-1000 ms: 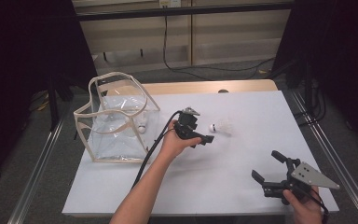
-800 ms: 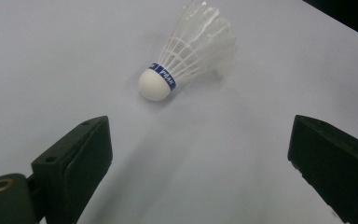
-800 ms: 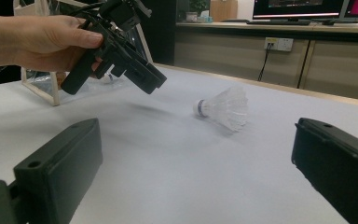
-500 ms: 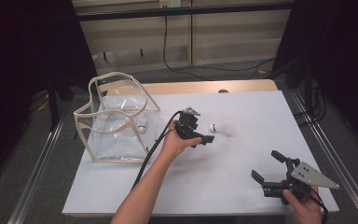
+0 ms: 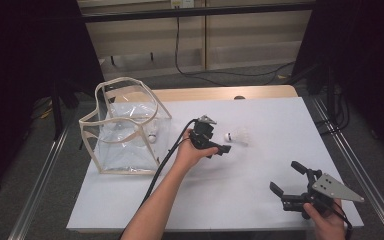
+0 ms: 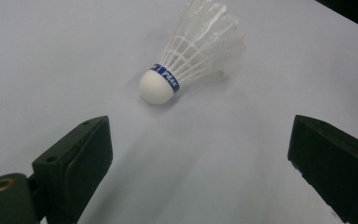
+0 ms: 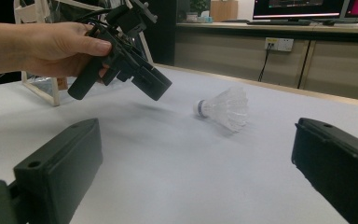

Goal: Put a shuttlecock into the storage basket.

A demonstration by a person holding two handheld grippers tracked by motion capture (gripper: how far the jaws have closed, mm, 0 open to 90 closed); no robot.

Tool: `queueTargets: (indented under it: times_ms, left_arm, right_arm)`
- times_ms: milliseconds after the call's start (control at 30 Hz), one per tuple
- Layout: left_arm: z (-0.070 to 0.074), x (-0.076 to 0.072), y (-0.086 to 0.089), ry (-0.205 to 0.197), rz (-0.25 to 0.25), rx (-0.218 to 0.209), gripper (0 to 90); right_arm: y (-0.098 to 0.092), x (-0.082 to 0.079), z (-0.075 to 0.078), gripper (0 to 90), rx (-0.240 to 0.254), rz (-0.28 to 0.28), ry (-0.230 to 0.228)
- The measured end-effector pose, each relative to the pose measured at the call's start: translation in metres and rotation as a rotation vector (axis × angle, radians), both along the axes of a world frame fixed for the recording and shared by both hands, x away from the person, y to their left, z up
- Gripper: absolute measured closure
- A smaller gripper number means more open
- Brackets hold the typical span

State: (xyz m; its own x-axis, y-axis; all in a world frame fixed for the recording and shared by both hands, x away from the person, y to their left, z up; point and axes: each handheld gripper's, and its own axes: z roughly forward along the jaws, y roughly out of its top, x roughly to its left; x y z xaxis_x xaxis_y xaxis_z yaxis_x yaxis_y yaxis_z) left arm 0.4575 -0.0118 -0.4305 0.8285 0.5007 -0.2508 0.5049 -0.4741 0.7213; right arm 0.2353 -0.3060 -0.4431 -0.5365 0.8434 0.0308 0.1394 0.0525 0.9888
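I look down on a white table [image 5: 130,210] from above; my left gripper [image 5: 219,145] sits near the middle of it, held in a hand [image 5: 190,152] whose forearm comes up from the bottom edge, a black cable trailing back along the arm; its jaws are spread wide with nothing between them, and they point at a white shuttlecock [image 5: 237,136] lying on its side just beyond their tips, not touching them. In the left gripper view the shuttlecock [image 6: 191,51] lies ahead of the two black jaws, its rounded cork end with a blue band toward the gripper and its feather skirt pointing away. To the left of that hand stands a clear plastic bag [image 5: 125,132] with cream trim, mouth open upward, a small white object inside that I cannot make out; my right gripper [image 5: 292,182] rests near the table's lower right corner, well apart from the shuttlecock, a grey three-cornered plate on top; its jaws also stand wide apart and empty. In the right gripper view the shuttlecock [image 7: 223,108] lies farther off on the table.
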Motion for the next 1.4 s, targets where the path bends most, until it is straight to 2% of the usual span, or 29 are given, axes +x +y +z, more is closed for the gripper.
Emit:
queueTargets:
  times_ms: [1200, 1400]
  left_arm:
    - [-0.01, 0.009, -0.015, -0.023, -0.012, 0.021, 7.8]
    - [-0.012, 0.01, -0.015, -0.04, -0.024, 0.018, 12.8]
  right_arm:
    - [0.0, 0.0, 0.0, 1.4, -0.002, 0.001, 0.002]
    - [0.0, 0.001, 0.0, 1.4, -0.003, 0.002, 0.001]
